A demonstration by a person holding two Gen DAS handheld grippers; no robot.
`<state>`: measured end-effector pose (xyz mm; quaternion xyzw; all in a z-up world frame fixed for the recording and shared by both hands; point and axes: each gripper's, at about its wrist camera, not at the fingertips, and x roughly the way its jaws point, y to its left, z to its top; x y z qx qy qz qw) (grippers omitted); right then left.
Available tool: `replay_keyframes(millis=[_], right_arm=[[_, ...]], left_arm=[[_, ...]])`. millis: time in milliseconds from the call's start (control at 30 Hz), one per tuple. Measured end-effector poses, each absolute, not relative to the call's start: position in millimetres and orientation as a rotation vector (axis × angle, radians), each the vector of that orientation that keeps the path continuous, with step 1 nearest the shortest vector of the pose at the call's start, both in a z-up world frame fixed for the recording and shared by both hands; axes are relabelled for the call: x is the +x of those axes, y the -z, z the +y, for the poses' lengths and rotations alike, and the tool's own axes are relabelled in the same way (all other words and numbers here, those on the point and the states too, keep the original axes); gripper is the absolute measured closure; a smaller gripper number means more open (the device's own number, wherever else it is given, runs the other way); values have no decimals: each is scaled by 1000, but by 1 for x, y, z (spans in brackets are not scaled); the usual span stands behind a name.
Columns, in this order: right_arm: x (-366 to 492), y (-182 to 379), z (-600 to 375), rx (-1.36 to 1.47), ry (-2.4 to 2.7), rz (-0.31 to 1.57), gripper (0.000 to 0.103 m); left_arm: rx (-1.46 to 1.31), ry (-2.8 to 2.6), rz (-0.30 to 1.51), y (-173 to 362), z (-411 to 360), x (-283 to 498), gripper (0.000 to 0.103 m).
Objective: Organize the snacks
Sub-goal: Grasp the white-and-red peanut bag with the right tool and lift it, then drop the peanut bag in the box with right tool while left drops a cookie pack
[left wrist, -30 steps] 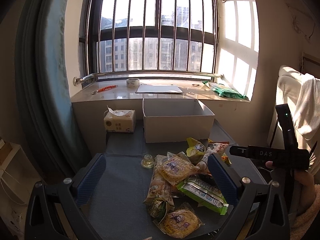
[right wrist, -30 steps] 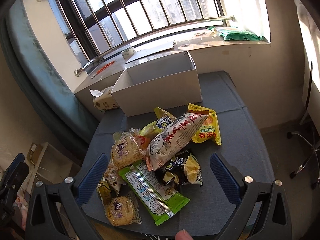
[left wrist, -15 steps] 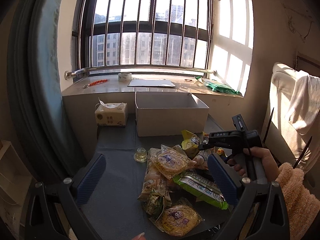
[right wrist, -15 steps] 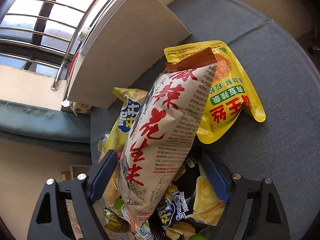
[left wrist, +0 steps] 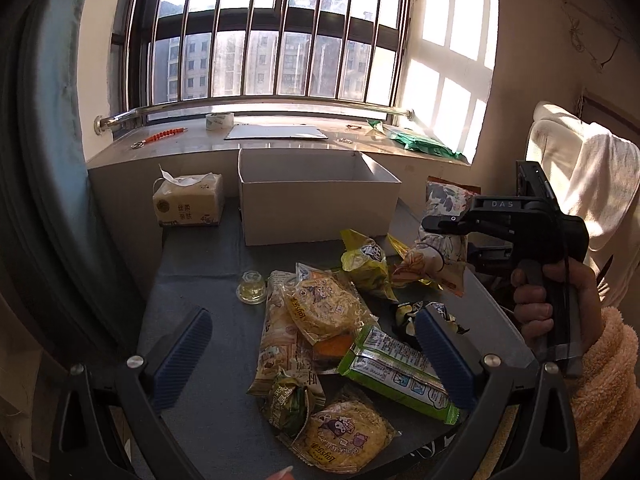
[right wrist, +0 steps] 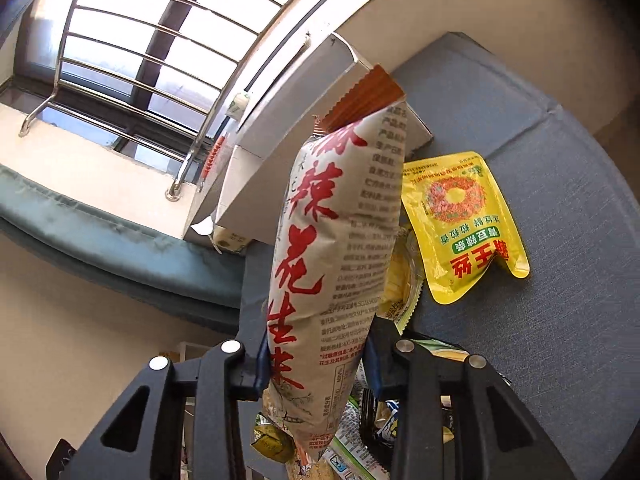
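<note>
The peanut bag (right wrist: 340,256), a long cream pouch with red characters and a crimped brown end, hangs lengthwise between the jaws of the right tool (right wrist: 318,356), which have just been closing and now clamp its lower half, lifted off the snack pile (left wrist: 320,320) on the grey surface (right wrist: 560,240). Gripped so low, the slick, puffy bag could tip or slide out before reaching the white box (left wrist: 316,204). The left tool (left wrist: 312,352) hovers released above the pile.

A box (left wrist: 316,204) is set mid-frame behind the snack packets (left wrist: 320,312); a tissue pack (left wrist: 188,204) is placed to its left.
</note>
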<state>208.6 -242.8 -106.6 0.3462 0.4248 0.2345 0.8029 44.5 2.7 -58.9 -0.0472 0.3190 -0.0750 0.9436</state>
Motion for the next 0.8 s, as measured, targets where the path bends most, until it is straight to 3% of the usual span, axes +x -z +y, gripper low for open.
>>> replay_keyframes(millis=[300, 567, 733, 800], right_arm=[[115, 14, -262, 461, -344, 581, 64], [84, 1, -263, 353, -269, 493, 64], [80, 2, -264, 339, -285, 500, 64], [81, 5, -262, 326, -285, 505, 64]], left_arm=[[-38, -3, 890, 124, -37, 134, 0], [112, -121, 959, 169, -75, 184, 0], [91, -104, 968, 172, -69, 178, 24], [57, -84, 947, 165, -62, 171, 28]])
